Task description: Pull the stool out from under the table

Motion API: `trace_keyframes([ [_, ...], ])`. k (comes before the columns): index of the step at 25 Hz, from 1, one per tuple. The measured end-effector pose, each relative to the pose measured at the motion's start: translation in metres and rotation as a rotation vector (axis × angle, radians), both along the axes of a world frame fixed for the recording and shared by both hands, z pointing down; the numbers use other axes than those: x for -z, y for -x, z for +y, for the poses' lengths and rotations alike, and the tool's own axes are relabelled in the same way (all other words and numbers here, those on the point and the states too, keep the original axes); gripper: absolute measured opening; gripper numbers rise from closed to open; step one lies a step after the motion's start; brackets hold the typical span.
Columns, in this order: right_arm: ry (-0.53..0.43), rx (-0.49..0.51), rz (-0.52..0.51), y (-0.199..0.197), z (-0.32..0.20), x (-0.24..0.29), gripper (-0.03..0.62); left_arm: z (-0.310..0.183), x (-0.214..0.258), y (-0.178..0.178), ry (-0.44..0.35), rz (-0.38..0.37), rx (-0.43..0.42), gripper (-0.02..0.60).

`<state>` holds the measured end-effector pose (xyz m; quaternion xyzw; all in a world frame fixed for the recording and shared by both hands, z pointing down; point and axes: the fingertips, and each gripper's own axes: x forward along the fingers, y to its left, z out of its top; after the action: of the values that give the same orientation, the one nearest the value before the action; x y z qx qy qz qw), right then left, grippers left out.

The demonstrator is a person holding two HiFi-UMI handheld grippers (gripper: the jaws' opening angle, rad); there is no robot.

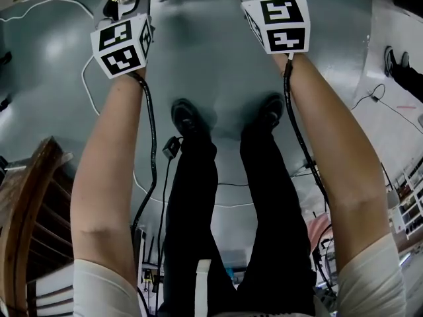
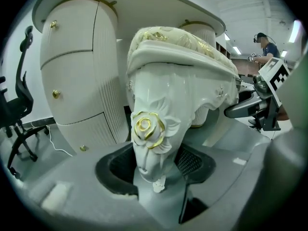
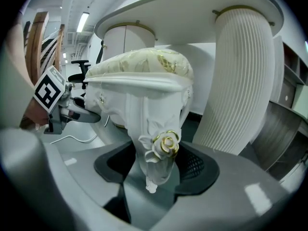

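The white carved stool (image 2: 178,76) has a cream and gold cushion (image 3: 144,61) and stands partly under the white dressing table (image 2: 72,76). In the left gripper view, my left gripper (image 2: 156,170) is shut on a front leg with a gold rose (image 2: 148,126). In the right gripper view, my right gripper (image 3: 156,170) is shut on the other front leg, at its gold rose (image 3: 168,143). Both legs fill the space between the dark pads. The head view shows only the two marker cubes (image 1: 122,45) (image 1: 277,22); the jaws lie hidden past the top edge.
The table's ribbed column (image 3: 240,81) stands just right of the stool. A black office chair (image 2: 19,105) is at the left, a wooden chair (image 1: 26,210) behind me at the left. Cables (image 1: 86,78) trail over the grey floor. My feet (image 1: 188,117) stand close behind the grippers.
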<state>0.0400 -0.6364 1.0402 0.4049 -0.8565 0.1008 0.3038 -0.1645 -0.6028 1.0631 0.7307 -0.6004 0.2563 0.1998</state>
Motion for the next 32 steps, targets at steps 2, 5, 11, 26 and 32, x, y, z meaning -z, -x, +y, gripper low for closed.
trace_keyframes([
  [2, 0.004, -0.001, 0.000, -0.005, 0.018, 0.000, 0.250, 0.015, -0.001, -0.004, -0.001, 0.006, -0.005, 0.224],
  [5, 0.021, -0.011, 0.010, -0.015, 0.045, -0.006, 0.249, 0.039, -0.006, -0.014, 0.009, 0.012, -0.025, 0.225],
  [11, 0.049, -0.028, 0.020, -0.023, 0.110, -0.008, 0.247, 0.100, -0.007, -0.021, 0.035, 0.012, -0.051, 0.227],
  [26, 0.103, 0.043, 0.047, -0.048, 0.267, 0.005, 0.247, 0.265, 0.006, -0.047, 0.095, 0.009, -0.048, 0.230],
  [32, 0.133, 0.051, 0.051, -0.067, 0.322, 0.004, 0.245, 0.321, 0.004, -0.066, 0.117, 0.004, -0.043, 0.230],
])
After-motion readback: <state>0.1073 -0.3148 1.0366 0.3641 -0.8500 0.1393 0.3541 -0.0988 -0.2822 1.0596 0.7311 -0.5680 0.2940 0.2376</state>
